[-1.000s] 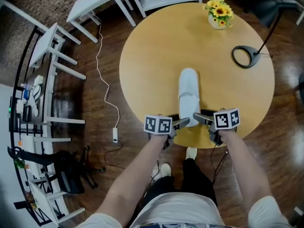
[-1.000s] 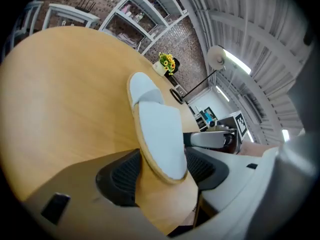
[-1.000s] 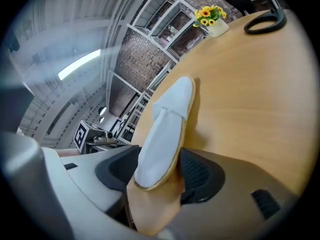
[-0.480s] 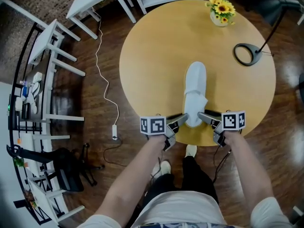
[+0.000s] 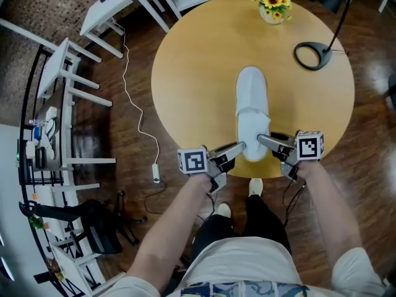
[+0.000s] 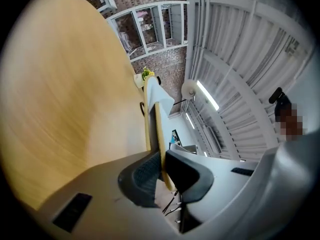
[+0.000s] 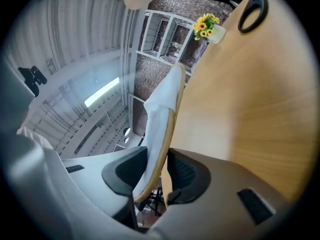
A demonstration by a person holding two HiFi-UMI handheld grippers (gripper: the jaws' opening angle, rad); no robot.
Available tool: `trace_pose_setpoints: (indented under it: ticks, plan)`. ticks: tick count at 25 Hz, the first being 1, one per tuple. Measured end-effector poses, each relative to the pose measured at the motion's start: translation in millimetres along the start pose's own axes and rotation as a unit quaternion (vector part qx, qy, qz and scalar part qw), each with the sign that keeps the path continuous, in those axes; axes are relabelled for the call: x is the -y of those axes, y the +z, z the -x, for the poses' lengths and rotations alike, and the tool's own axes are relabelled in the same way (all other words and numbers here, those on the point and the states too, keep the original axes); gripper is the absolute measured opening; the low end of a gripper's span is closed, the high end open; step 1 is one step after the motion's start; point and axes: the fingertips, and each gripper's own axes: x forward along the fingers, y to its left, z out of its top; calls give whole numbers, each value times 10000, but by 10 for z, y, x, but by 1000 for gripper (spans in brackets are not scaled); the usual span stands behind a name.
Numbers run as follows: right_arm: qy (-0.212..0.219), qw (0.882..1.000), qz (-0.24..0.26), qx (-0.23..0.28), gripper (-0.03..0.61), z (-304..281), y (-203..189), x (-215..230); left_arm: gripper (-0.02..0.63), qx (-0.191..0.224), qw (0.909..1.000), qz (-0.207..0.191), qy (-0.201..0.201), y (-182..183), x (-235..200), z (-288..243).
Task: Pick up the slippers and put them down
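Observation:
A white slipper (image 5: 252, 113) with a tan sole points away from me over the round wooden table (image 5: 192, 60). Its heel sits at the table's near edge, pinched from both sides. My left gripper (image 5: 238, 148) is shut on the thin sole edge; in the left gripper view the slipper (image 6: 152, 114) stands edge-on between the pads of this gripper (image 6: 162, 166). My right gripper (image 5: 263, 142) holds the heel from the right. In the right gripper view the slipper (image 7: 162, 114) is between that gripper's (image 7: 157, 171) closing jaws, white cloth on one pad, sole against the other.
A vase of yellow flowers (image 5: 271, 4) and a black ring-shaped lamp base (image 5: 309, 55) stand at the table's far side. White tables (image 5: 117, 5) and a rack (image 5: 43, 141) stand to the left, with a white cable (image 5: 139, 129) on the floor. My feet (image 5: 255, 186) are under the near edge.
Both grippers stood open beside the slipper's heel; both have since closed on it and risen. The heel is now held between them.

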Motion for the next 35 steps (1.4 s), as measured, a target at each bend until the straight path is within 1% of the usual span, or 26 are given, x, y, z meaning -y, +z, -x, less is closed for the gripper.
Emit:
trace_pose_setpoints:
  ticks: [3,4,6,8,9,10,11,13,15,16,18,20,21,24,26,28,31,32,33,35]
  plan:
    - [-143,9996,113,219,122,93,12,-71,43,-278,9986,-425,111,-52,47,-55]
    - [-227,9992,128,309,114,147,-28,-118,63,-434,9973,-568,196,-115,67,-53]
    - [-548,9970,219,492,106,267,-110,-207,101,-678,9930,-867,423,-194,91,-10]
    - [-925,9930,355,647,101,391,-148,-242,127,-778,9853,-1309,772,-150,73,62]
    - [-1104,9904,432,713,100,464,-162,-246,129,-845,9784,-1611,985,-120,53,99]
    - [-1294,9872,506,788,100,558,-186,-261,129,-967,9683,-1976,1182,-111,56,131]
    - [-1502,9831,578,873,101,675,-230,-308,129,-1144,9550,-2389,1331,-137,103,159]
    - [-1941,9725,710,1077,101,946,-403,-489,129,-1556,9224,-3222,1452,-283,318,228]
    - [-2388,9588,745,1350,101,1229,-633,-659,129,-1927,8902,-3884,1395,-473,560,299]
    - [-2605,9509,703,1515,100,1375,-748,-712,129,-2082,8764,-4135,1326,-570,658,321]
    - [-2979,9344,515,1884,101,1695,-979,-761,129,-2339,8536,-4505,1168,-786,794,329]
    - [-3251,9196,325,2180,100,2052,-1217,-742,129,-2590,8359,-4718,1077,-1049,853,281]
    - [-3376,9128,239,2285,101,2250,-1334,-698,129,-2706,8291,-4780,1041,-1190,872,224]
    - [-3722,8918,-131,2569,100,2912,-1664,-440,130,-3017,8156,-4859,872,-1620,975,-92]
    - [-3959,8789,-334,2641,101,3370,-1849,-168,130,-3258,8026,-4936,779,-1892,1043,-438]
    - [-4157,8675,-520,2683,100,3819,-2006,163,130,-3549,7911,-4941,642,-2219,1072,-893]
    - [-4241,8560,-894,2817,100,4384,-2269,714,130,-4037,7719,-4899,340,-2901,1032,-1624]
    - [-4261,8532,-1008,2834,101,4546,-2368,913,130,-4177,7677,-4854,225,-3150,1004,-1863]
    - [-4273,8510,-1123,2838,101,4694,-2476,1123,130,-4292,7671,-4767,102,-3401,968,-2092]
    - [-4266,8475,-1381,2840,100,4971,-2721,1611,130,-4469,7734,-4494,-122,-3902,806,-2527]
